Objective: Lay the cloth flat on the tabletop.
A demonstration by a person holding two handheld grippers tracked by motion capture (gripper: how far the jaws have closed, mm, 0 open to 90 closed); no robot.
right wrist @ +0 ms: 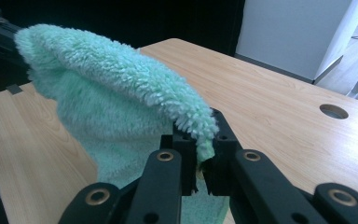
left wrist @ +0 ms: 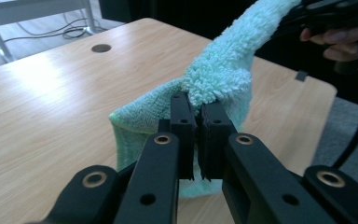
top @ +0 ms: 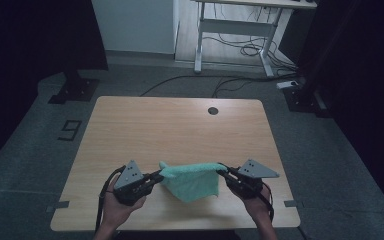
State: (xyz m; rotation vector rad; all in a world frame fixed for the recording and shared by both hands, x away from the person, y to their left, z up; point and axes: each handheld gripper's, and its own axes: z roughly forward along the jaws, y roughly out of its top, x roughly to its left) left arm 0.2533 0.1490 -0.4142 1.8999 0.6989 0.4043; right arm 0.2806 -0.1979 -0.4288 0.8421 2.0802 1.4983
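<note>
A fluffy mint-green cloth (top: 191,179) hangs stretched between both grippers above the near part of the wooden table (top: 180,125). My left gripper (top: 158,174) is shut on the cloth's left corner; in the left gripper view the black jaws of the left gripper (left wrist: 198,109) pinch the cloth (left wrist: 219,74). My right gripper (top: 222,171) is shut on the opposite corner; in the right gripper view the right gripper (right wrist: 204,135) clamps the cloth (right wrist: 116,79) by its edge. The cloth's lower part droops to the tabletop.
A round cable hole (top: 212,110) sits near the table's far edge. Beyond the table stand a white desk frame (top: 235,30) with loose cables on the floor and dark stands (top: 75,85) at both sides. Bare wood lies behind the cloth.
</note>
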